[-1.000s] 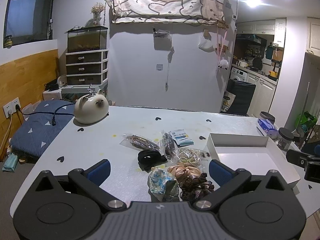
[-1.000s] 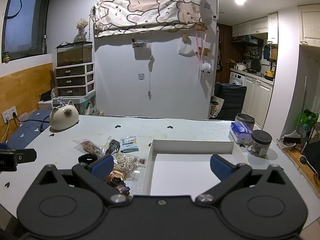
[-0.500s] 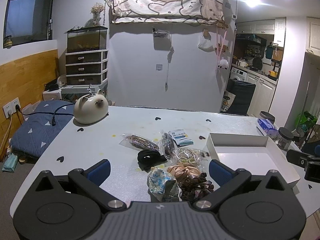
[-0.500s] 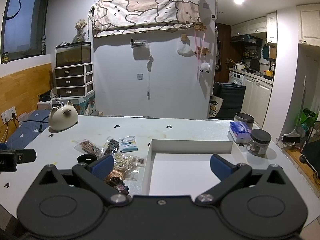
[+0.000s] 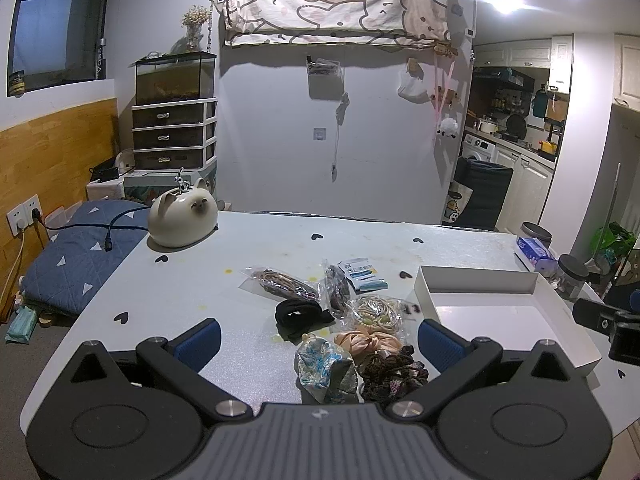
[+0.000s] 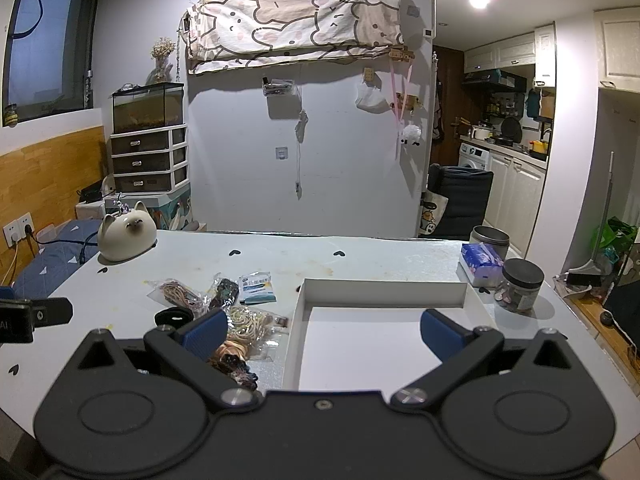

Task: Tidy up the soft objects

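Fingers of left gripper (image 5: pixel 319 338) and right gripper (image 6: pixel 323 328) spread wide, empty; packet (image 5: pixel 362 275) print unreadable.

The black left gripper with blue finger pads (image 5: pixel 319 338) fills the lower frame, jaws spread wide and empty — likewise the matching black, blue-padded right gripper (image 6: pixel 323 330), level, both pointing forward.

On the pale table (image 5: pixel 260 264) lie four fabric scrunchies (image 5: pixel 326 370), four clear plastic packets (image 5: pixel 280 282), one white shallow cardboard box (image 5: pixel 476 280), two dark-lidded glass jars (image 6: pixel 520 286), one tissue pack (image 6: pixel 482 264) and one cream cat-shaped ceramic ornament (image 5: pixel 182 218).
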Demonstrator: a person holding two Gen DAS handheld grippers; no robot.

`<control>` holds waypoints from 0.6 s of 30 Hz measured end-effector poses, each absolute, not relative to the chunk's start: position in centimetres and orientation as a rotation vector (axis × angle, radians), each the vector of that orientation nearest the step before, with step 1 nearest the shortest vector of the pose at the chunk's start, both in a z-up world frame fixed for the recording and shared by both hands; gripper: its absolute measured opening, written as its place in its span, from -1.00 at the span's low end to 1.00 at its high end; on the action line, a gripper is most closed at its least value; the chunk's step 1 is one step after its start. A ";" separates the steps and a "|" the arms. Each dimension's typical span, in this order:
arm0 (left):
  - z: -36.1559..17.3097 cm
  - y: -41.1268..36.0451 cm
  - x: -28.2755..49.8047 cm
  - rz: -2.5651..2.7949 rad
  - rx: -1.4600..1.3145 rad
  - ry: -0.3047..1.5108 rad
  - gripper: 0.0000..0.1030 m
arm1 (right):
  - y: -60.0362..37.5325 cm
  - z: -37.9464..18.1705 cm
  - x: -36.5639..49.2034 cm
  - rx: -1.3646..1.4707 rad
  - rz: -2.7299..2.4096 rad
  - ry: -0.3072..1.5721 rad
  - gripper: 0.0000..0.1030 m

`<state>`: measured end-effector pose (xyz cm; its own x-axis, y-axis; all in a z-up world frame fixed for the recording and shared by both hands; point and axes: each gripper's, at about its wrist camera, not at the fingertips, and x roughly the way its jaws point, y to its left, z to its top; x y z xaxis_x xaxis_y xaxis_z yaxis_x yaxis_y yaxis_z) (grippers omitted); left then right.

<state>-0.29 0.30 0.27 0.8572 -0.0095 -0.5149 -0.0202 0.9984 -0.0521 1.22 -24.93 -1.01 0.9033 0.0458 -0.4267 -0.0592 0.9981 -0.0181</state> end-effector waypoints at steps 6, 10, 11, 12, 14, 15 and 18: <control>0.3 0.3 -0.3 0.005 -0.057 0.540 1.00 | -25.2 -0.9 1.4 -0.031 0.055 0.440 1.00; 0.3 0.3 -0.3 0.005 -0.057 0.541 1.00 | -25.2 -0.9 1.4 -0.031 0.054 0.440 1.00; 0.3 0.3 -0.3 0.005 -0.057 0.541 1.00 | -25.2 -0.9 1.4 -0.032 0.054 0.439 1.00; 0.3 0.3 -0.3 0.004 -0.056 0.540 1.00 | -25.2 -0.9 1.4 -0.031 0.055 0.440 1.00; 0.3 0.3 -0.3 0.004 -0.057 0.540 1.00 | -25.1 -0.9 1.4 -0.032 0.054 0.439 1.00; 0.3 0.3 -0.3 0.005 -0.057 0.541 1.00 | -25.1 -0.9 1.4 -0.032 0.054 0.439 1.00; 0.3 0.3 -0.3 0.005 -0.057 0.540 1.00 | -25.1 -0.9 1.4 -0.032 0.055 0.440 1.00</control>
